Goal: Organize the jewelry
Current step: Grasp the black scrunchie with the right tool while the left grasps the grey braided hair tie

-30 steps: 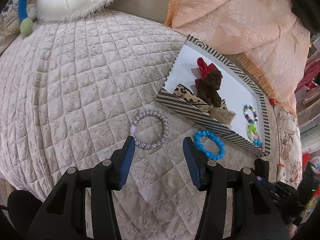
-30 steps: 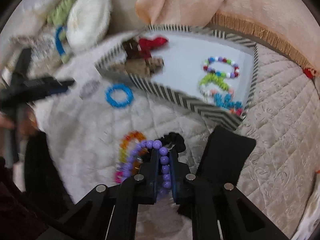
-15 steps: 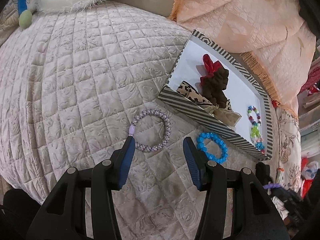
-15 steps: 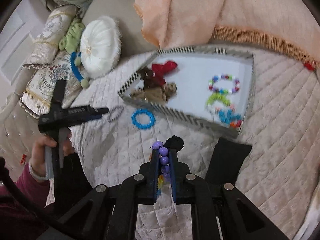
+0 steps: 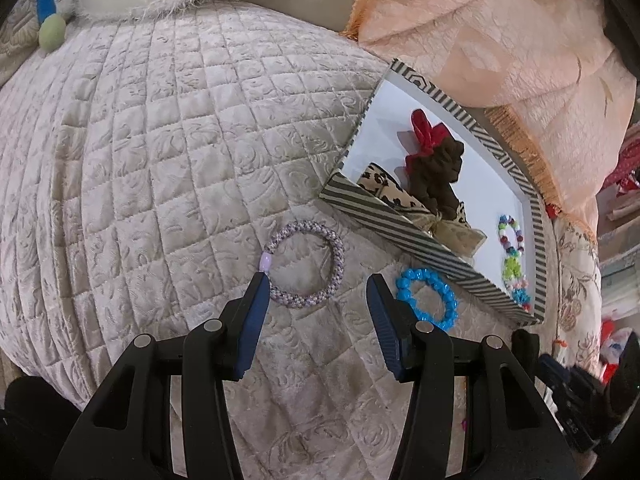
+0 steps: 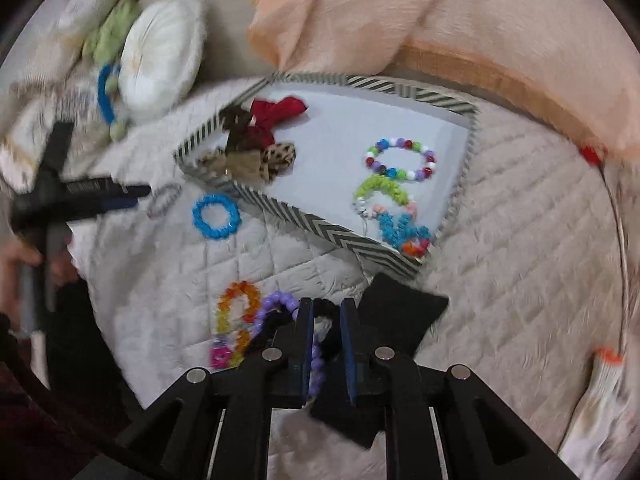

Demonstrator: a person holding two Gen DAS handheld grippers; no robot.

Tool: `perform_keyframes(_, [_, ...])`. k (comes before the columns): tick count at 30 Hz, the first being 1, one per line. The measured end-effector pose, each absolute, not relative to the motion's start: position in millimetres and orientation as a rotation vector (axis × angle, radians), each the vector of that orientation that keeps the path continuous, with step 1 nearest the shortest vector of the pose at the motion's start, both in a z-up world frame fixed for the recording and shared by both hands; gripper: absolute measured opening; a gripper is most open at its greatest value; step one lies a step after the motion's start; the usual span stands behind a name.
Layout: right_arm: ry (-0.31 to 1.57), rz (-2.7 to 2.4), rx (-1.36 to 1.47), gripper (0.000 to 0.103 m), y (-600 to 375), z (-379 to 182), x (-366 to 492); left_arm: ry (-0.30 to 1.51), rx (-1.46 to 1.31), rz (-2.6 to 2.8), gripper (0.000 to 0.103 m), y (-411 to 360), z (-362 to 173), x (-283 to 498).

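While the left tongs (image 5: 316, 276) are hovering wide apart and empty over the quilted bed (image 5: 160, 160), the left wrist view is showing: one lilac braided bracelet (image 5: 338, 248), lying flat, its near arc sitting just beside the left pad; one blue bead bracelet (image 5: 448, 300), lying just past the right pad and close against the striped tray (image 5: 400, 236); hair bows and several bead bracelets already resting inside the tray. The right wrist view, somewhat blurred, is showing: the right tongs (image 6: 326, 304), which have just been opening a little and are standing with a narrow gap; one purple bead bracelet (image 6: 280, 302), its strand hanging in that gap against the left pad and its loop drooping onto the bed, apparently being let go rather than pinched; one orange bead bracelet (image 6: 240, 294) beside it; a black cloth piece (image 6: 400, 312) lying beneath the tongs, short of the tray's near wall. Step in hand, as judged: loose bracelets are being moved into the tray, the left side lining up on the lilac one. Next move, as judged: the left tongs are needing to lower and close across that bracelet's band; the purple one is needing a firmer grip before any lift over the wall.
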State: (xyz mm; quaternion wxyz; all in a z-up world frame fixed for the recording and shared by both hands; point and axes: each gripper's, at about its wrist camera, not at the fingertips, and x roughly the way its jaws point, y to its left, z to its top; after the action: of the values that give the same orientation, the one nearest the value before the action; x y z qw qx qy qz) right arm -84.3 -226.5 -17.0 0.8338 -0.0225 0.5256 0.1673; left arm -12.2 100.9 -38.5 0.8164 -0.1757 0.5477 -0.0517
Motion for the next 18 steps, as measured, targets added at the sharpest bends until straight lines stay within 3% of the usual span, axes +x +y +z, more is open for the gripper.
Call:
perform_keyframes(5, [1.169, 0.353, -0.239, 0.012, -209.7, -40.9, -74.4, 1.169, -0.387, -0.106, 0.050, 105.0, -37.6, -12.0])
perform_keyframes(13, [1.202, 0.398, -0.182, 0.012, -228.8, -45.0, -75.5, 1.162, -0.403, -0.099, 0.050, 111.9, -36.6, -7.6])
perform_keyframes(18, [1.213, 0.428, -0.291, 0.015, -215.2, -47.0, -80.7, 1.172, -0.393, -0.101, 0.050, 110.7, -38.7, -7.4])
